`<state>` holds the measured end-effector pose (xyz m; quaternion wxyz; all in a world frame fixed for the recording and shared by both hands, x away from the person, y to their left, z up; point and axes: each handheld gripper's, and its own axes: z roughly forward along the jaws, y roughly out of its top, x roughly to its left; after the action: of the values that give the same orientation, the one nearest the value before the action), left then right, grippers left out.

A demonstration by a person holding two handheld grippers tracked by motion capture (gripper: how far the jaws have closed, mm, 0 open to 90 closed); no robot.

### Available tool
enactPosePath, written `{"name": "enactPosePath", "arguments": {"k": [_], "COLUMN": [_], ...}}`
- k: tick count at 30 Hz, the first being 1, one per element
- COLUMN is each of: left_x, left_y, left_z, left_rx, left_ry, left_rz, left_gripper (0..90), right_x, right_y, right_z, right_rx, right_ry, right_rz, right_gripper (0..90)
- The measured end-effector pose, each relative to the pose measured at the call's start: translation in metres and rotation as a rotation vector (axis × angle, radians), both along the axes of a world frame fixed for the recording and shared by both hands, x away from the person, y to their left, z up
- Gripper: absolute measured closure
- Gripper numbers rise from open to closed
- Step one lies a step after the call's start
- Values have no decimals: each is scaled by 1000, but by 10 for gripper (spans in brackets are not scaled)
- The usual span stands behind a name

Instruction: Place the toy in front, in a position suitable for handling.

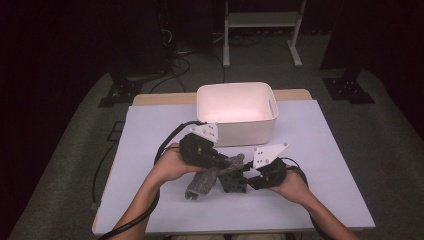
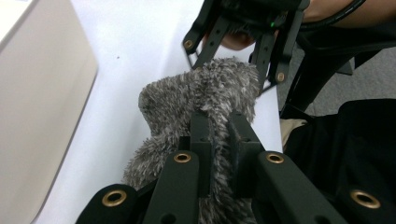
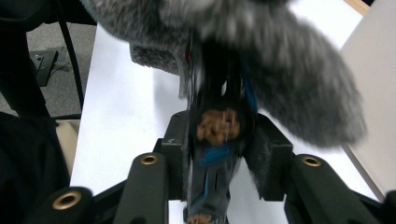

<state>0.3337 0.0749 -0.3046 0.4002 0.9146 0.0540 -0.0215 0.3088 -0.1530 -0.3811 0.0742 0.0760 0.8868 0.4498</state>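
Both grippers are being clenched: the left gripper [image 2: 218, 126] on the grey sock [image 2: 205, 98], the right gripper [image 3: 219, 140] apparently on a dark patterned one [image 3: 217, 154], blurred. With both lying before the bin [image 1: 235, 107], slipping is being risked if they are pulled apart.

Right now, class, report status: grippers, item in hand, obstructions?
Left gripper shut on grey fuzzy sock. Right gripper clamps dark patterned item, identity unclear. White bin sits just behind.
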Motion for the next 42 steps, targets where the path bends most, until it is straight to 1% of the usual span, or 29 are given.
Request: {"name": "enactPosePath", "arguments": {"k": [2, 3, 6, 7, 8, 10, 12, 14, 16, 18, 21, 23, 24, 27, 31, 32, 34, 36, 38, 40, 41, 42], "left_x": [-1, -1, -2, -2, -2, 0, 2, 2, 4, 5, 7, 7, 8, 9, 9, 9, 9, 8, 9, 9, 9, 9], "left_y": [-4, -5, -6, -6, -5, -1, 3, 4, 4, 5, 6, 5, 5, 6, 12, 15, 19, 24, 26, 26, 25, 23], "left_z": [1, 1, 2, 3, 4, 3, -1, -8, -16, -21, -29, -34, -36, -38, -36, -36, -36, -36, -39, -41, -41, -42], "left_rx": [11, 10, 10, 4, -6, -11, -7, 4, -2, -21, -6, -13, -13, -31, -24, -23, -19, -16, -28, -35, -35, -31], "left_ry": [-12, -12, -18, -25, -26, -27, -14, 0, 19, 39, 46, 65, 67, 78, 72, 73, 73, 74, 89, 92, 92, 86], "left_rz": [-8, -8, -12, -9, -2, 11, 22, 25, 26, 27, 32, 41, 38, 38, 53, 56, 59, 67, 73, 75, 73, 76], "left_gripper": [828, 828, 827, 827, 826, 826, 826, 826, 826, 826, 825, 824, 824, 824, 826, 826, 826, 826, 826, 826, 826, 825], "right_x": [-1, -1, -1, -1, -1, 0, 1, 1, 1, 1, 0, 0, 0, -2, 0, 1, 2, 3, 5, 6, 7, 7], "right_y": [5, 6, 3, 3, 2, -2, -7, -12, -16, -18, -20, -21, -21, -18, -13, -11, -6, -1, 3, 6, 8, 10], "right_z": [1, 1, 1, 1, 1, 1, 0, -1, -1, -1, -1, 0, 0, 1, 3, 5, 8, 10, 11, 14, 14, 13], "right_rx": [-9, -16, -14, -14, -13, -10, -3, 3, 9, 4, -6, -12, -17, -26, -23, -25, -28, -25, -42, -74, -105, -123], "right_ry": [-4, -14, -6, -5, -5, 5, 17, 23, 30, 25, 19, 27, 25, 13, 18, 8, 4, 11, 17, 24, 34, 33], "right_rz": [3, 3, 6, 6, 5, -1, -8, -18, -26, -21, -20, -21, -21, -21, -22, -19, -12, -5, 6, -2, -6, -8], "right_gripper": [608, 611, 614, 614, 614, 614, 614, 614, 614, 614, 613, 613, 613, 614, 619, 621, 626, 628, 624, 616, 609, 604]}}
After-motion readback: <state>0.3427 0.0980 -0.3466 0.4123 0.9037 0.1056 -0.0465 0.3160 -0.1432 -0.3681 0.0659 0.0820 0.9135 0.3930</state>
